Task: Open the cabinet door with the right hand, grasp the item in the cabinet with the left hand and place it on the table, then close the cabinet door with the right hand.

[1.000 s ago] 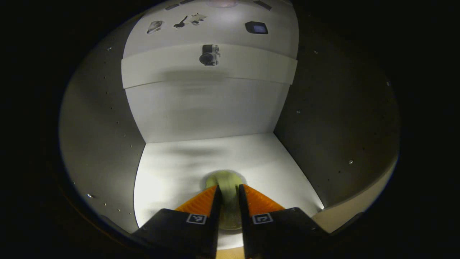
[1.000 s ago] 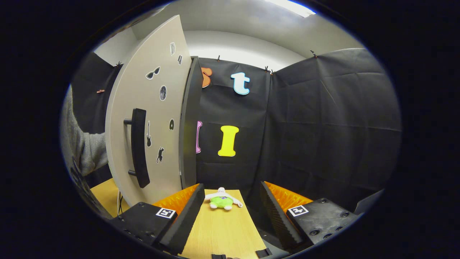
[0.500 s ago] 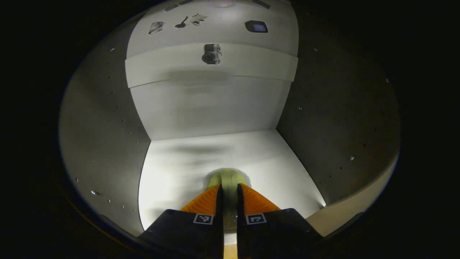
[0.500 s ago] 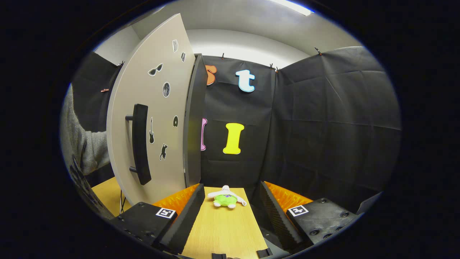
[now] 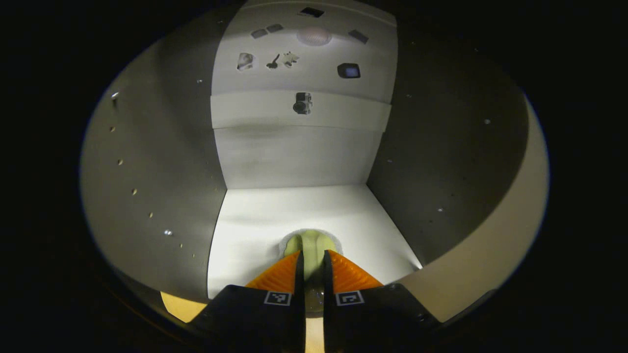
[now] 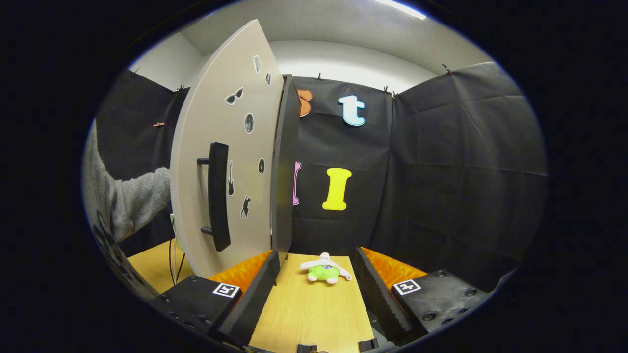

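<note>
Currently clamping, left gripper [image 5: 311, 260], fingers nearly together, on pale yellow-green item [image 5: 311, 244] at 6 o'clock in left gripper view, sitting over the white cabinet floor [image 5: 255, 230] near its front edge. Hanging wide open and holding nothing, right gripper [image 6: 316, 274], above wooden table [image 6: 309, 314]. Standing open at 10 o'clock, cabinet door [image 6: 230, 147] with dark handle [image 6: 218, 196]. Lying between the fingers at 6 o'clock, green plush toy [image 6: 325, 268]. Showing at 9 o'clock, grey sleeve [image 6: 127, 201].

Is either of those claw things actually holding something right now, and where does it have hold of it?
The left gripper is clamped on a pale yellow-green item inside the cabinet, gripping its near middle. The right gripper is open, holding nothing.
</note>
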